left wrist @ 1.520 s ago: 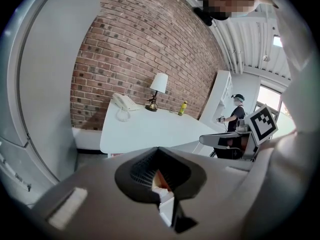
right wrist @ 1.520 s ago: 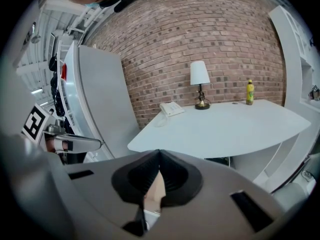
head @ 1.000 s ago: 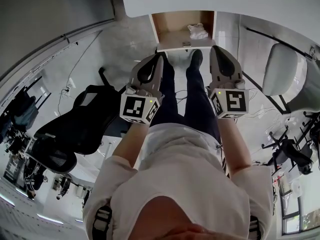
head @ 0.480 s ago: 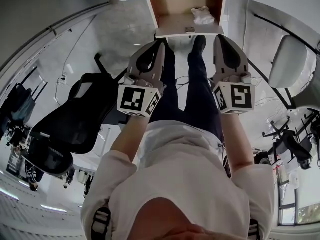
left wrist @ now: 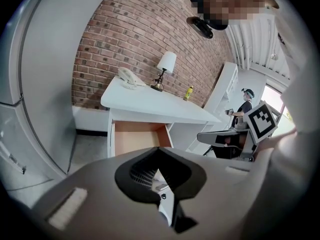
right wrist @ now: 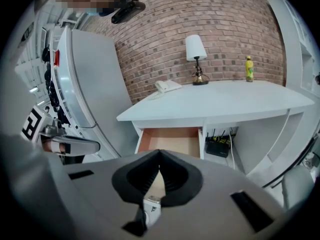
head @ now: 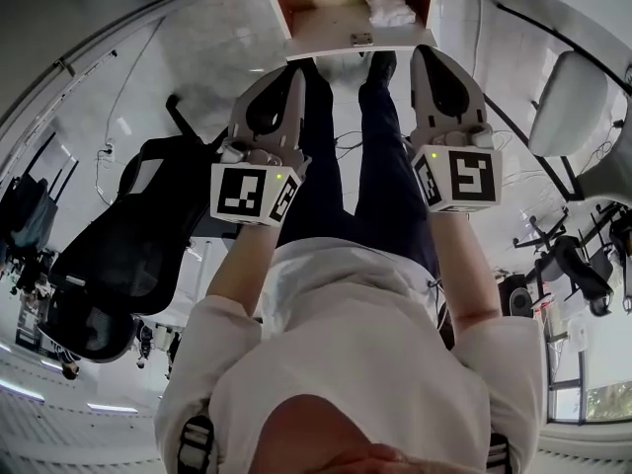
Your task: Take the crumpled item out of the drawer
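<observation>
The open drawer (head: 346, 30) of the white desk shows at the top of the head view, its wooden floor bare except for a white crumpled item (head: 388, 6) in its right part. My left gripper (head: 299, 67) and right gripper (head: 423, 53) are held side by side just short of the drawer front, both shut and holding nothing. In the left gripper view the drawer (left wrist: 137, 134) lies beyond the shut left gripper (left wrist: 159, 149). The right gripper view shows the drawer (right wrist: 170, 140) past the shut right gripper (right wrist: 160, 152). Neither gripper view shows the crumpled item.
A black office chair (head: 138, 245) stands to the left, a white chair (head: 573, 107) to the right. A lamp (right wrist: 195, 54), a phone (right wrist: 167, 86) and a yellow bottle (right wrist: 248, 68) stand on the desk. Under it sit a router and cables (right wrist: 220, 146). A grey cabinet (right wrist: 95, 84) stands left.
The drawer has slid toward the top edge of the head view and looks larger. Both grippers have moved forward toward its front, still shut.
</observation>
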{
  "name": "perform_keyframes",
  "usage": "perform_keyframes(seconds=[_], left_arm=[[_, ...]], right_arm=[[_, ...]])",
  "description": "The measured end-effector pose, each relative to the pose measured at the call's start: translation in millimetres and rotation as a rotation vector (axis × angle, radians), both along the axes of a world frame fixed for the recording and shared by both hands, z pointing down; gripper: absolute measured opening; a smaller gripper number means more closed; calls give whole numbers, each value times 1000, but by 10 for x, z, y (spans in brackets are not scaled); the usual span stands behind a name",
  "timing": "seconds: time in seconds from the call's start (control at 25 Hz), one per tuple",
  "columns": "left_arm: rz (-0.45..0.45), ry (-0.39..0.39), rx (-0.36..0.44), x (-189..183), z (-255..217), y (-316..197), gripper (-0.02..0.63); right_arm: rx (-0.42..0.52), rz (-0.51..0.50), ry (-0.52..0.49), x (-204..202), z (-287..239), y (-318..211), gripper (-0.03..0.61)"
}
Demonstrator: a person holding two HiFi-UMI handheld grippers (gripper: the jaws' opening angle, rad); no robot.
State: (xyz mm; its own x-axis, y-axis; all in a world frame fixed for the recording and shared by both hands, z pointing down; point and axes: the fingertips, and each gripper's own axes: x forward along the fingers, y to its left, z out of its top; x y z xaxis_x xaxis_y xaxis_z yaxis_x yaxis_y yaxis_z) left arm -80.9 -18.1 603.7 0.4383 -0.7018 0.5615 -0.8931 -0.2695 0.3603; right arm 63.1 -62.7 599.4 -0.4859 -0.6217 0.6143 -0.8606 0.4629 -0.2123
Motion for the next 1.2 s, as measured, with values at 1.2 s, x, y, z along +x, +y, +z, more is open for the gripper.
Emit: perform_keyframes(seconds=[1.2], left_arm=[[27, 3, -61, 82, 510, 123, 9]], right_arm=[[-146, -43, 32, -68, 762, 262, 8]])
